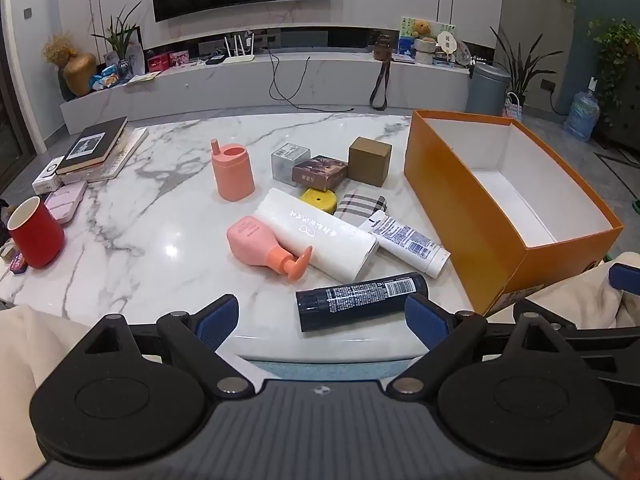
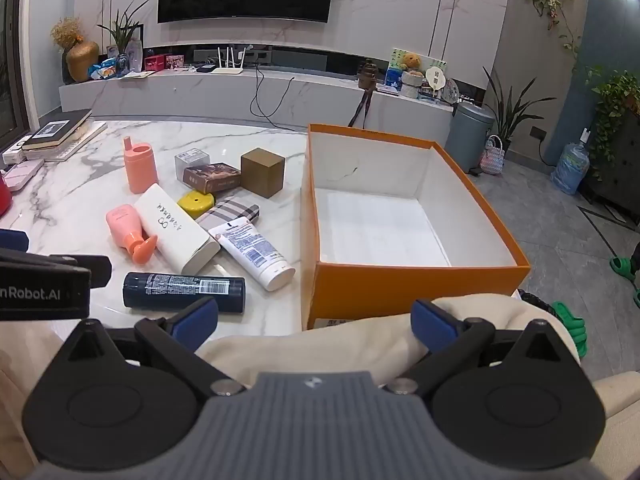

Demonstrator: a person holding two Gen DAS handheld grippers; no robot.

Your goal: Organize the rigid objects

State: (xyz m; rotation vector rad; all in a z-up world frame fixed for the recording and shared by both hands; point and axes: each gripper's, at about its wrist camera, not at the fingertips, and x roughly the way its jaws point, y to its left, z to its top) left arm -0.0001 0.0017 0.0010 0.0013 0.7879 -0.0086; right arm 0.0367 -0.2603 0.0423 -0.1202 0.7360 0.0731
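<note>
1. Left gripper (image 1: 322, 322) sits low at the near table edge, jaws wide apart, nothing between them; blue pads (image 1: 218, 322) clear of the black tube (image 1: 362, 300), which lies on its side just ahead
2. Right gripper (image 2: 314, 320) hovers over cream fabric (image 2: 320, 344) in front of the orange box (image 2: 400, 292), jaws wide, holding nothing
3. Orange box stands open on the right part of the marble table (image 1: 140, 216), white inside, nothing in it
4. Clutter sits left of the box: white tube with barcode (image 1: 404, 242) lies flat, cap toward the near edge, just beside the long white case (image 1: 316, 234)
5. Pink pump bottle (image 1: 264, 246) lies on its side, touching the white case, nozzle toward the camera
6. Plaid pouch (image 1: 360, 206) and yellow round lid (image 1: 318, 200) lie behind the white case, partly hidden
7. Further back: salmon container (image 1: 233, 172) upright, clear cube (image 1: 290, 160), brown patterned box (image 1: 320, 172) and gold-brown cube (image 1: 369, 162) close together
8. Red cup (image 1: 36, 232) upright at far left, well apart from the pile; books (image 1: 96, 148) stacked at the back left corner
</note>
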